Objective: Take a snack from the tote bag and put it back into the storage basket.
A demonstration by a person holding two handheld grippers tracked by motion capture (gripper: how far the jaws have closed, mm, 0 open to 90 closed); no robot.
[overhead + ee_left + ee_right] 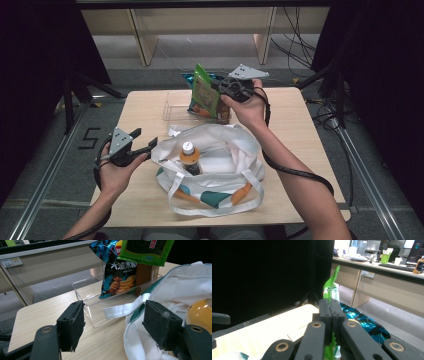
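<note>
The right gripper (227, 89) pinches a flat, crinkly green snack packet (204, 91) by its edge, holding it upright above the clear plastic tray (172, 111) at the table's far side, beside a glossy blue chip bag (117, 277). The left gripper (147, 142) stands wide, its foam-padded jaws bracketing the soft white tote bag's (227, 150) rim without pressing it.

A dim recording bay inside an office

Black curtains (30, 60) flank a light wooden surface (300, 165) on grey carpet (200, 75); pale wooden desks (200, 22) stand beyond, black cables (300, 45) trail across the floor, and metal rails (45, 175) run alongside.
</note>
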